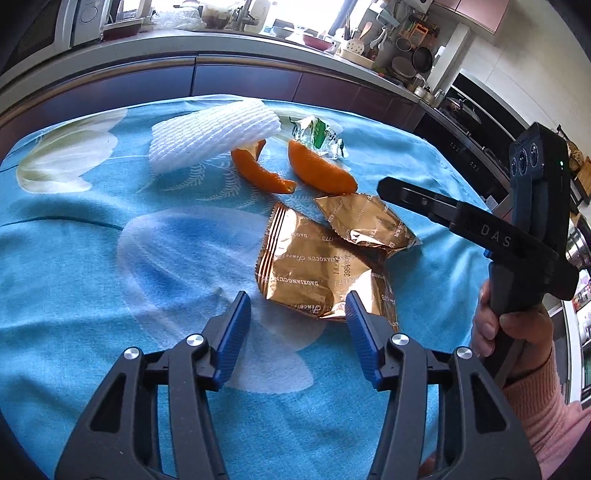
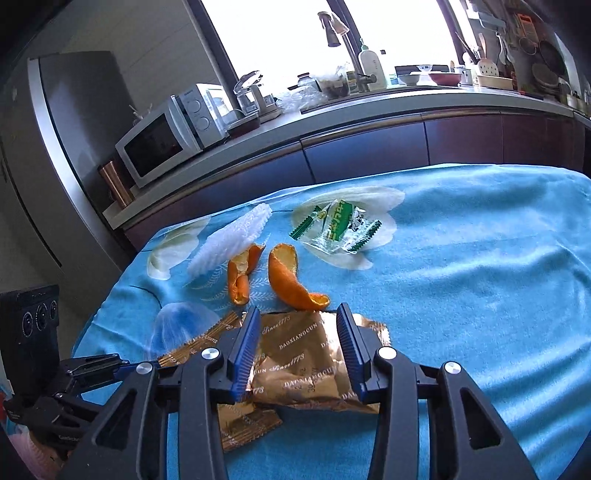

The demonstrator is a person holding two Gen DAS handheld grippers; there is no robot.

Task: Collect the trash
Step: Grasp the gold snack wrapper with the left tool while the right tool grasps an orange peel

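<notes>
The left gripper (image 1: 297, 334) fills the bottom of the left wrist view, its blue fingers (image 1: 232, 336) spread wide with nothing between them, above the blue cloth (image 1: 74, 258). Just above its right finger, in the frame's centre, lies a gold wrapper (image 1: 314, 269); a second gold wrapper (image 1: 365, 221) overlaps it to the upper right. Above those sit two orange peels (image 1: 258, 170) (image 1: 319, 170), with a white foam net (image 1: 210, 136) at upper centre-left touching the left peel, and a green-and-clear wrapper (image 1: 317, 136) just behind the right peel. This view alone shows the right gripper (image 1: 391, 188) from the side, entering from the right edge over the second gold wrapper, held by a hand (image 1: 513, 332) in a pink sleeve; its jaw gap cannot be told here.

The right wrist view settles that: the right gripper (image 2: 295, 350) has its fingers (image 2: 245, 347) wide apart, straddling the second gold wrapper (image 2: 299, 362) at lower centre without closing on it. Only here do the microwave (image 2: 166, 136) at upper left and the faucet (image 2: 340, 33) at top show clearly. The peels (image 2: 240, 273) (image 2: 288, 277), net (image 2: 229, 240) and green wrapper (image 2: 336, 229) lie at mid-frame.
</notes>
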